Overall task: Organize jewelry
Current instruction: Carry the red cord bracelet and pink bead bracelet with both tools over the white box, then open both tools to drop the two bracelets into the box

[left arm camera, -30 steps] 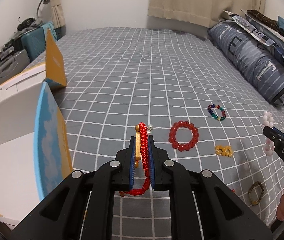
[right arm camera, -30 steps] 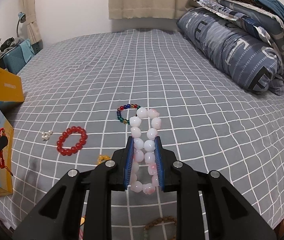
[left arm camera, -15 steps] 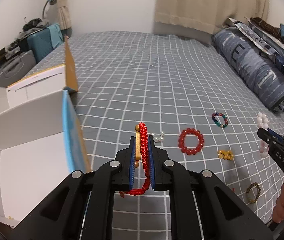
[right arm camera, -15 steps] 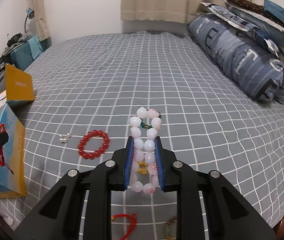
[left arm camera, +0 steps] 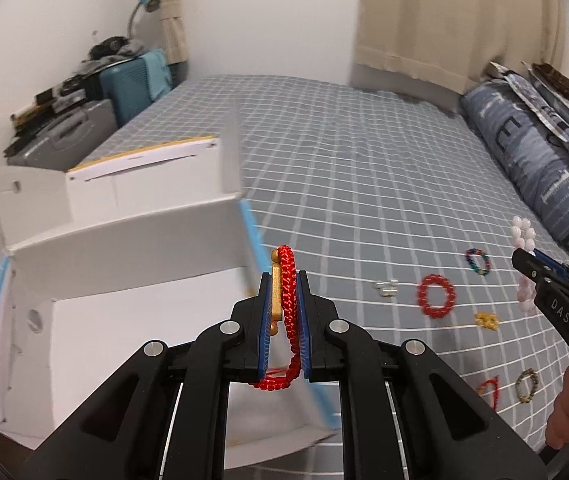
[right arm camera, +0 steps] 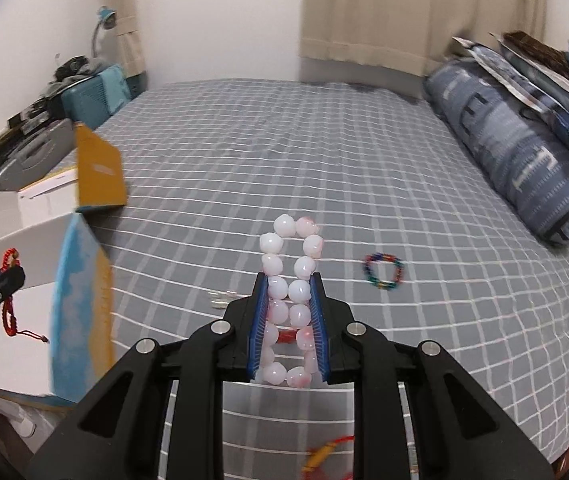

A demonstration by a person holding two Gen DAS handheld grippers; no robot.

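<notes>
Red cord bracelet (left arm camera: 287,280): light, limp, braided, with gold bar; clamped in left claw (left arm camera: 284,304) beside white box (left arm camera: 132,320); grip cord, not bar.
Pink bead bracelet (right arm camera: 289,280): smooth, slippery, beads may roll; pinched across both strands in right claw (right arm camera: 289,320), right of box.

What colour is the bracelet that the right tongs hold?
Pale pink and white beads; it shows best in the right wrist view.
</notes>
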